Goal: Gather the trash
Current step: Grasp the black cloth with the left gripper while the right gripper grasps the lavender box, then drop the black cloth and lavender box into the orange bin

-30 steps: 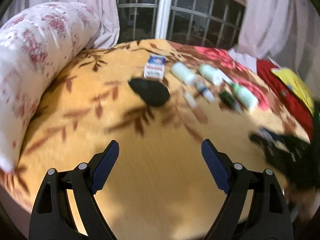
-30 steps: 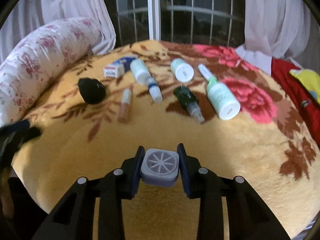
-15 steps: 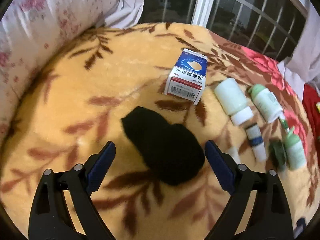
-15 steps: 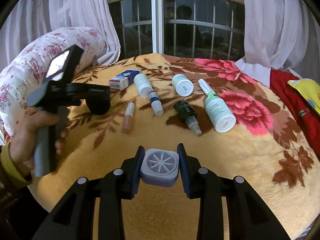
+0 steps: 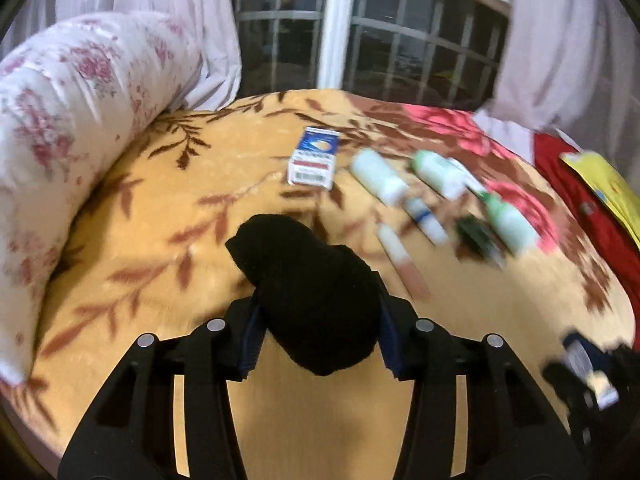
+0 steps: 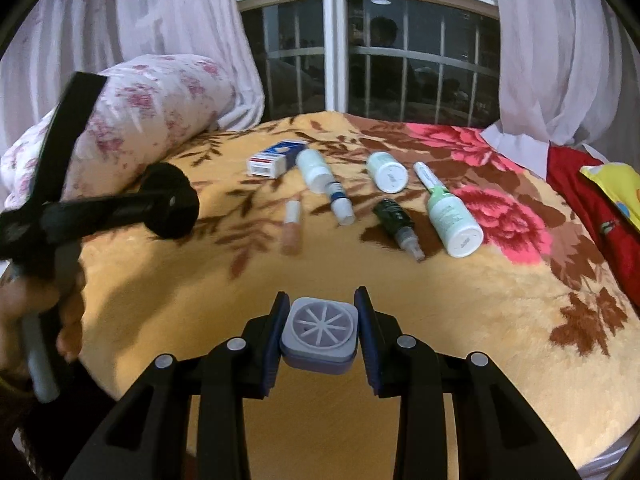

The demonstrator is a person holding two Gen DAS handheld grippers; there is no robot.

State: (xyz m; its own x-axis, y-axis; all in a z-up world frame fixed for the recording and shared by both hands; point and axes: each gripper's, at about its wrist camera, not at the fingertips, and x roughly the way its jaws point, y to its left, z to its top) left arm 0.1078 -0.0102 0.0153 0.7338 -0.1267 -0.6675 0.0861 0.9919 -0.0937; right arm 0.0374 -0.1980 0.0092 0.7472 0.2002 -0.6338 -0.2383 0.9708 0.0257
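A soft black lump sits between the blue pads of my left gripper, whose jaws are closing and press on its sides. In the right wrist view the same lump hangs in the left gripper just above the yellow floral blanket. My right gripper is shut on a small grey square cap with a spoked top, over the near part of the blanket. A blue-and-white box, a pink tube, a dark green spray bottle and several white bottles lie further back.
A flowered bolster pillow lines the left side. Red cloth with a yellow item lies at the right. Curtains and a barred window stand behind the bed. A person's hand holds the left gripper's handle.
The left gripper's jaws have come together around the black lump, and it now hangs off the blanket, nearer to me. The right gripper keeps its hold on the grey cap.
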